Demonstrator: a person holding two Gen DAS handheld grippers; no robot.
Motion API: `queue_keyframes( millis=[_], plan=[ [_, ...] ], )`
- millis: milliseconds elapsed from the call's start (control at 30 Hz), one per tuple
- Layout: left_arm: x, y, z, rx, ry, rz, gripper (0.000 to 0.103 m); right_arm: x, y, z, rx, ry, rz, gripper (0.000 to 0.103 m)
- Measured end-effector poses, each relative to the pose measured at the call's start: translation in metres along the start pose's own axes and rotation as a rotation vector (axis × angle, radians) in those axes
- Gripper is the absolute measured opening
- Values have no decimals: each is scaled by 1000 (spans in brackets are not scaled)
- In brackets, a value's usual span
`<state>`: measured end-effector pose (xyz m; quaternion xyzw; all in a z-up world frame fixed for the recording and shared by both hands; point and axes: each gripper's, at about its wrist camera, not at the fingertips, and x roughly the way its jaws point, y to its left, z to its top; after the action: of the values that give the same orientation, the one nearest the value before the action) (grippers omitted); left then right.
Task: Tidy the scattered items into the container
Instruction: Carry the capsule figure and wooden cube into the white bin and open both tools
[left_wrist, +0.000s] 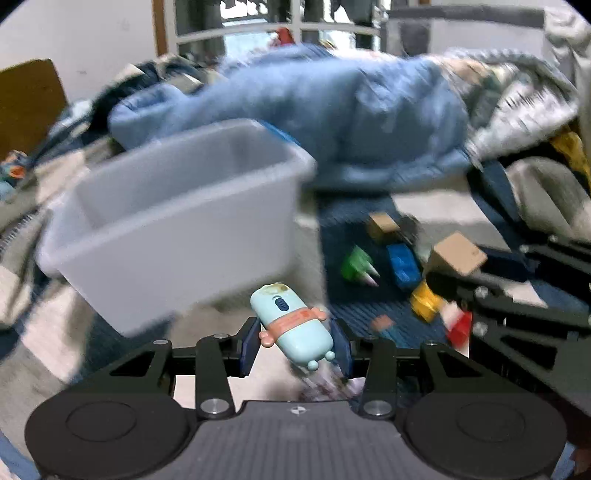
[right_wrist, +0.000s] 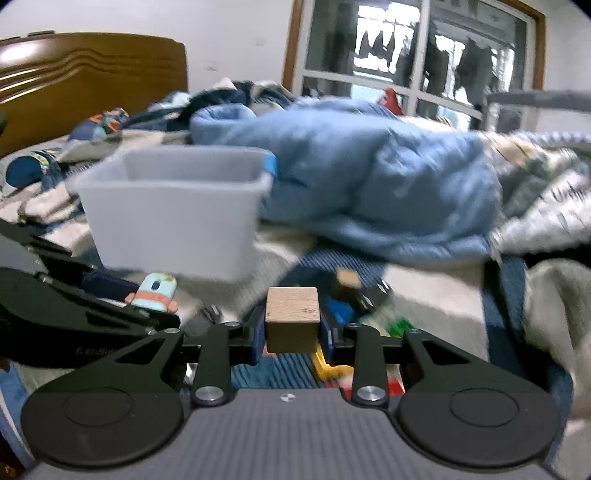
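- Your left gripper (left_wrist: 295, 345) pinches the pale blue toy (left_wrist: 291, 325) across its lower body, low in the centre of the left wrist view. The toy's rounded top leans toward the upper left of the frame, where the container waits.
- Your right gripper (right_wrist: 291, 338) clamps the wooden cube (right_wrist: 291, 319) by two opposite flat sides, centre of the right wrist view. That grip probably keeps the block square and unlikely to twist.
- The grey container (left_wrist: 177, 221) fills the left middle of the left wrist view, mouth up and seemingly empty. It lies ahead of both grippers, so both loads look bound for it.
- Other scattered pieces lie at the right middle of the left wrist view on the striped bedding (left_wrist: 351, 314): a green piece (left_wrist: 356, 264), a blue piece (left_wrist: 404, 266), a yellow piece (left_wrist: 426, 301) and a red piece (left_wrist: 460, 326). A second wooden block (left_wrist: 382, 227) lies behind them.
- The blue jacket (left_wrist: 314, 110) is heaped just behind the container, so you approach from the open near side.
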<state>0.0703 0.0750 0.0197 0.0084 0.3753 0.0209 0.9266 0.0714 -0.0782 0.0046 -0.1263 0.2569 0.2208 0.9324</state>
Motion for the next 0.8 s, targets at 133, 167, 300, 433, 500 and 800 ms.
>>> queue_keyframes(
  millis=[133,167,300,433,500,800],
  plan=[
    [-5,30,34,-29,-56,50,46,17,13,27,-14,-37,33,33],
    [-6,37,43,-32,-70,65,46,20,15,32,-15,-46,40,33],
    [5,61,71,-56,-88,103,46,38,22,56,-3,-73,74,33],
    [27,83,88,-86,-76,125,46,55,28,80,-1,-103,96,33],
    [40,91,93,-91,-62,132,46,68,32,90,5,-103,110,33],
    [84,111,93,-100,-6,163,46,121,46,109,-18,-41,137,33]
  ],
)
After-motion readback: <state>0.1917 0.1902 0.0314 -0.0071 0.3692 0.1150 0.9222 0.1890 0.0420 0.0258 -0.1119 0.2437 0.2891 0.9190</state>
